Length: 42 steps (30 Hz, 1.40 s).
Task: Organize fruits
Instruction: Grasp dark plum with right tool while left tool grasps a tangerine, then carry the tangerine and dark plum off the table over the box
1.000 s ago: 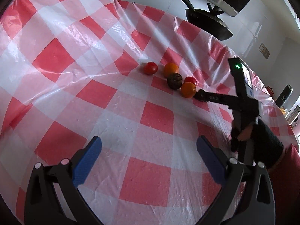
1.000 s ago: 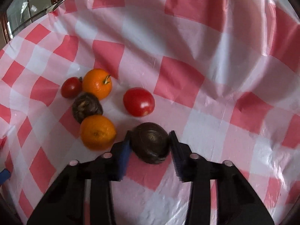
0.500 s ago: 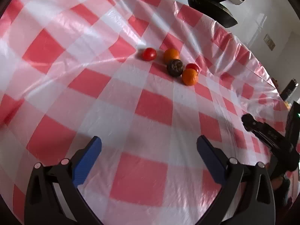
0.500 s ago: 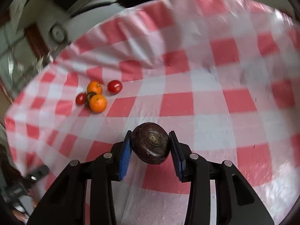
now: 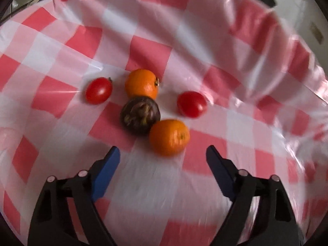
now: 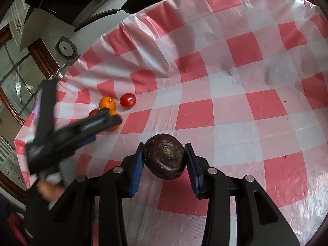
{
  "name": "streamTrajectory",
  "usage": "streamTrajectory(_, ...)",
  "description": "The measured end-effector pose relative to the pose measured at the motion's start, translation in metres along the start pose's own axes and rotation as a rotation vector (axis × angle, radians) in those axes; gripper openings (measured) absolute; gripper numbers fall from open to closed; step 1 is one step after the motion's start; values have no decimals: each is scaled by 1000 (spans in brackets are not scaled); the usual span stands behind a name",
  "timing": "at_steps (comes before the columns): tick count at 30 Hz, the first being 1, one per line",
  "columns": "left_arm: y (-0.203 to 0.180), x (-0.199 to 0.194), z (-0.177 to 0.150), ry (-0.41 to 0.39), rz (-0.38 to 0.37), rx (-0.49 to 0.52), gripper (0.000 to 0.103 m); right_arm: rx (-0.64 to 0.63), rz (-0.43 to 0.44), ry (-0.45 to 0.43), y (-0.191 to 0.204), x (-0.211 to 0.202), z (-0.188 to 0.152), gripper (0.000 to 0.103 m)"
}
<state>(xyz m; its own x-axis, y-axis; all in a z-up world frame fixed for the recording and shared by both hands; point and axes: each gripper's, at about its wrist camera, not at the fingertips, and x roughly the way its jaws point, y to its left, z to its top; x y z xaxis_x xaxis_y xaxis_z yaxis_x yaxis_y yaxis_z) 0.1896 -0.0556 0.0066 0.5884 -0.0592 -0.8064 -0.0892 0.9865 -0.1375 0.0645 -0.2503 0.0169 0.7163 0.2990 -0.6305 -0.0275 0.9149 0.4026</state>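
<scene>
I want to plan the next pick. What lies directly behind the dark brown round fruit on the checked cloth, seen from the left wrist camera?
Behind the dark brown round fruit sits an orange mandarin, seemingly touching it. The mandarin's lower edge is covered.

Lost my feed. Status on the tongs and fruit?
Right tongs shut on dark fruit. Left tongs open, just narrowing, empty, nearing an orange. Nothing in the way.

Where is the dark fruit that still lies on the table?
In the left wrist view the dark fruit lies at the middle of the group, touching the far orange and the near orange, ahead of the left gripper.
</scene>
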Motion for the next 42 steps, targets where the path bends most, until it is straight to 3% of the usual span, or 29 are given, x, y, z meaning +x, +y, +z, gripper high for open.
streamTrajectory(2,-6,5,5,-12,41,15,68,1,4,-1,0,0,0,40)
streamTrajectory(3,-8,6,5,-20,58,31,41,2,4,1,-1,0,0,40)
streamTrajectory(4,-8,4,4,-25,24,42,39,3,5,0,-1,0,0,40)
streamTrajectory(11,21,-53,-45,-106,-94,92,39,6,10,-7,-1,-1,-1,40)
streamTrajectory(17,64,-99,-94,-144,-155,7,39,9,10,-5,-2,-1,-1,40)
streamTrajectory(28,126,-160,-159,-167,-144,-77,39,9,25,-17,-3,-3,-1,40)
streamTrajectory(33,154,-189,-185,-181,-117,-66,39,-12,-20,13,9,-7,-9,40)
streamTrajectory(36,174,-203,-200,-193,-91,-58,39,-26,35,20,34,-27,-32,40)
streamTrajectory(42,211,-221,-228,-185,-45,-42,39,-188,90,79,111,-58,-94,40)
